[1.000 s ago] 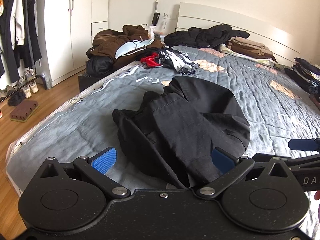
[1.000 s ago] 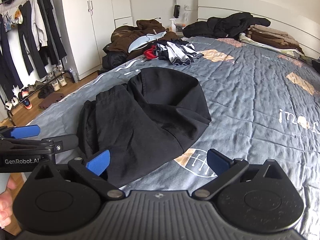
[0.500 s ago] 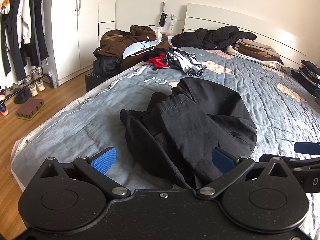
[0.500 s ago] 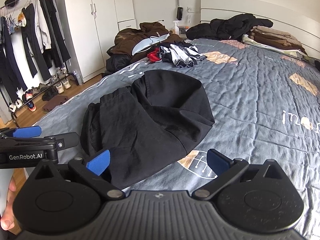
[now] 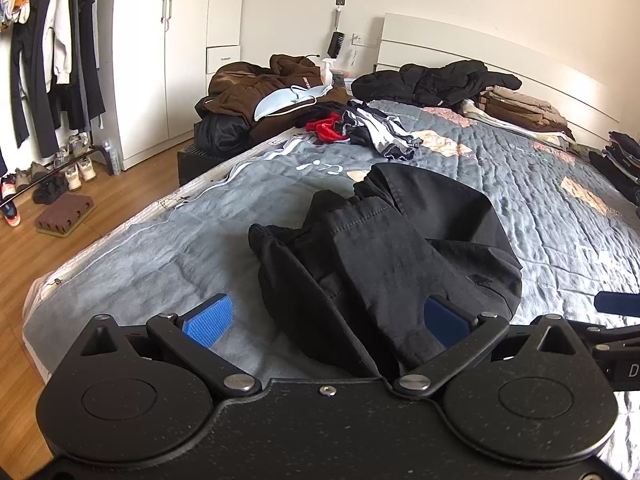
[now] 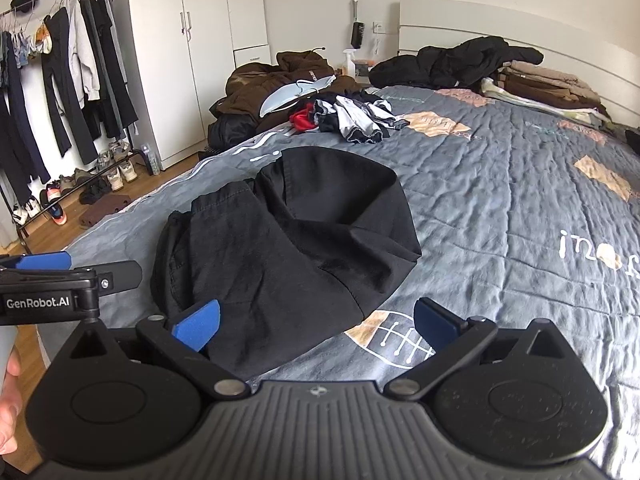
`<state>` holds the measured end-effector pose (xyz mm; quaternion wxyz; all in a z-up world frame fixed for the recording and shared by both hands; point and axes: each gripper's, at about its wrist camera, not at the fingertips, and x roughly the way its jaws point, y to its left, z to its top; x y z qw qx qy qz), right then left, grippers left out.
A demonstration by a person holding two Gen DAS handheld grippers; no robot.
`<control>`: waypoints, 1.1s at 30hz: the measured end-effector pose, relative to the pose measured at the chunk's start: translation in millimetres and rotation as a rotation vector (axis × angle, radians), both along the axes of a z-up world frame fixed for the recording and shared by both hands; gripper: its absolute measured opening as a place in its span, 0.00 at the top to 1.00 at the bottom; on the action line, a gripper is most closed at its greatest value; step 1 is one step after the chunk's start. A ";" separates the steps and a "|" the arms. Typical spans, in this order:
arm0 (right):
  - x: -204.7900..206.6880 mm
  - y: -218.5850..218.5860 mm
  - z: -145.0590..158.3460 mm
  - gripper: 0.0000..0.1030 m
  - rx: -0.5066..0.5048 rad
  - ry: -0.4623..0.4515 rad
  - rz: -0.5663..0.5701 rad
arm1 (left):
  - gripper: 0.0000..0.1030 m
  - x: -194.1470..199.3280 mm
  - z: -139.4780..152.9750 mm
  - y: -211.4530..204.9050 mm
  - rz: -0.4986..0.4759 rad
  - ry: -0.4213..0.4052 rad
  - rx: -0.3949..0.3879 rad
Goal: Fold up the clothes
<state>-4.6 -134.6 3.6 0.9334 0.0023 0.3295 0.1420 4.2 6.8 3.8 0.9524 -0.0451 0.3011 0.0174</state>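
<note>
The left hand-held gripper [image 5: 326,322] is spread wide, its blue pads [image 5: 208,320] apart and gripping nothing. It hangs low over the near edge of the bed [image 5: 560,220], with the near end of the black trousers [image 5: 384,264] lying between its fingers; whether a pad touches the cloth cannot be told. The right hand-held gripper [image 6: 316,322] is spread as well, holding nothing; its left pad [image 6: 198,324] sits over the near hem of the trousers [image 6: 288,240], its right pad over a bare patch of the quilt. In the right wrist view the left gripper shows at the left edge, with a bit of a hand [image 6: 8,400] below it.

The trousers lie crumpled in a heap on the grey quilt near the foot and left side of the bed, the waistband bunched at the far left of the heap and one fold laid across the middle. Further up the bed, well apart from the trousers, lies a small tangle of red, white and black clothes [image 5: 360,130]. Beside it, off the bed's left edge, a brown jacket [image 5: 256,88] is heaped with a pale blue item on top. Near the headboard [image 6: 520,32] lie a black coat [image 6: 460,62] and a stack of folded brown and beige clothes [image 6: 544,84]. At left stand a white wardrobe [image 6: 192,60] and a rack [image 6: 60,80] of hanging clothes, with shoes beneath on the wooden floor [image 5: 80,248].
</note>
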 end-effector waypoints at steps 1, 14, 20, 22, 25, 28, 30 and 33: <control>2.0 -0.6 -0.4 0.00 0.004 0.001 0.006 | 0.00 1.5 1.0 1.2 0.003 -0.001 0.000; 67.1 31.0 2.8 0.00 -0.056 0.000 0.127 | 0.00 27.8 14.8 35.7 0.100 -0.011 -0.061; 96.7 70.0 1.7 0.00 -0.115 -0.015 0.246 | 0.00 39.0 20.9 51.9 0.146 -0.012 -0.108; 104.0 76.1 0.7 0.00 -0.091 -0.034 0.271 | 0.00 41.4 21.8 58.7 0.163 -0.010 -0.132; 118.4 84.0 -3.5 0.00 -0.056 -0.011 0.301 | 0.00 42.2 21.1 71.6 0.191 -0.002 -0.185; 130.9 94.6 -10.4 0.00 -0.059 0.015 0.318 | 0.00 43.0 20.4 84.5 0.220 0.006 -0.238; 135.1 104.6 -15.2 0.00 -0.095 0.010 0.322 | 0.00 44.1 19.8 88.8 0.226 0.014 -0.269; 140.7 114.8 -21.9 0.01 -0.130 0.020 0.333 | 0.00 44.7 20.1 91.2 0.228 0.015 -0.287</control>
